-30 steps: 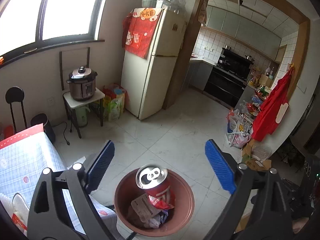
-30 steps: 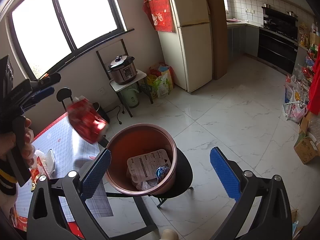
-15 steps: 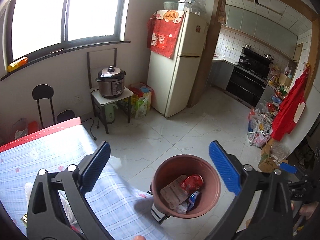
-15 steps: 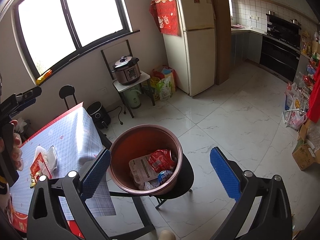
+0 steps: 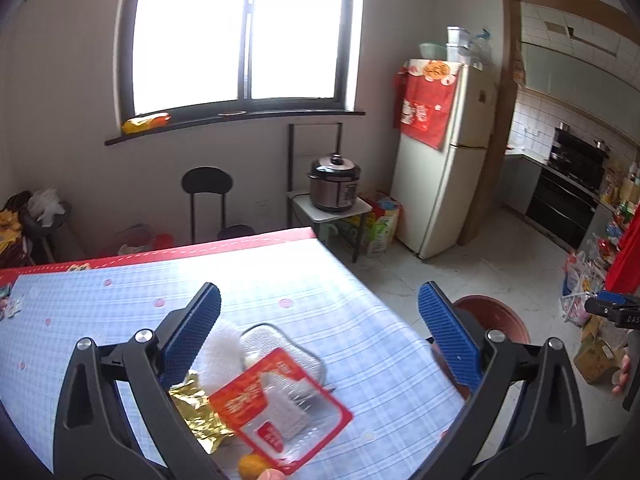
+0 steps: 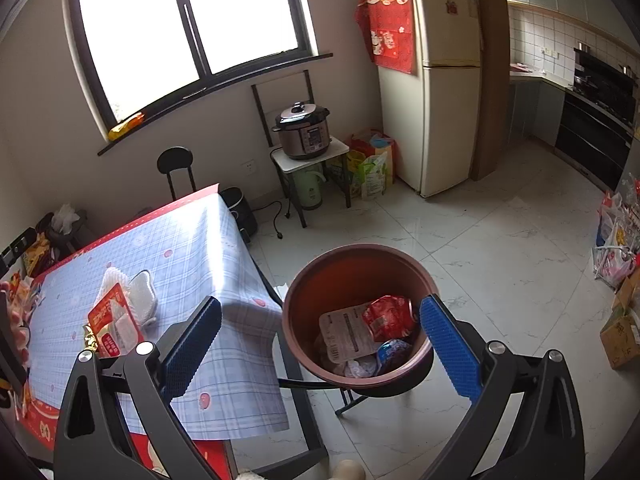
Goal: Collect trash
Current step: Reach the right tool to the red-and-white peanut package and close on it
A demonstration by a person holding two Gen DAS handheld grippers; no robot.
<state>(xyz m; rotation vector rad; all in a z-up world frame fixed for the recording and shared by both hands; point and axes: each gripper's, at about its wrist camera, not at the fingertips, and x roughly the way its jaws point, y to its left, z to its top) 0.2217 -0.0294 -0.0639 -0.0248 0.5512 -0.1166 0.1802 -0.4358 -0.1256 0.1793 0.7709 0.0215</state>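
open left gripper (image 5: 320, 340), red packet (image 5: 280, 404), table (image 5: 120, 304)

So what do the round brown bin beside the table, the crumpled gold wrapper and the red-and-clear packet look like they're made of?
Round brown bin: probably plastic, with smooth, evenly coloured, faintly glossy walls. Crumpled gold wrapper: looks like metallic foil or foil-coated film, sharply creased and shiny. Red-and-clear packet: thin glossy plastic film, with a see-through window showing something pale inside and glare on its surface.
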